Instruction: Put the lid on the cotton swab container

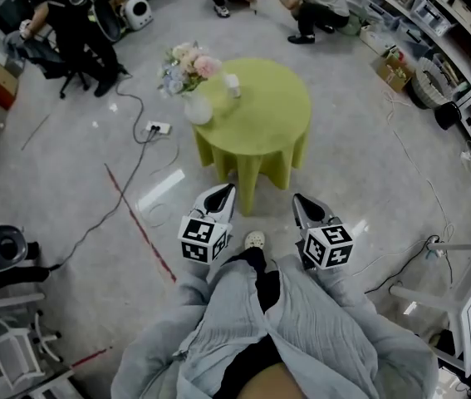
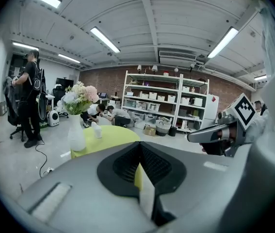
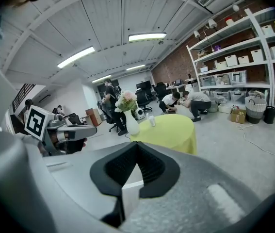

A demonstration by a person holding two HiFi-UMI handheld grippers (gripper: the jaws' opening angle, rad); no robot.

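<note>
**Position of claws.** The left claw (image 1: 221,198) and right claw (image 1: 303,204) are held low in front of the person, side by side, and both are aimed at the round green surface (image 1: 277,119). Neither is within reach of it, and bare floor is seen between the claws and the surface.

**State of claws.** In the left gripper view the left claw (image 2: 139,145) is clenched, tips met, with nothing between them. In the right gripper view the right claw (image 3: 136,145) is likewise clenched and empty.

**Task item.** The container (image 1: 233,85) is noted as a small white object standing upright on the far-left part of the surface. It is just beside the vase (image 1: 198,108) of flowers (image 1: 187,63). It is too small for a fitted lid to be confirmed, and no separate lid is made out in any view.

**Assessment.** The task is judged not begun; the posture is read as that of an approach. Both claws are judged to need releasing before any pick. The vase stands close to the container on the left claw's side, so a knock against it is noted as the main risk. A reach from the right is judged safer.
</note>
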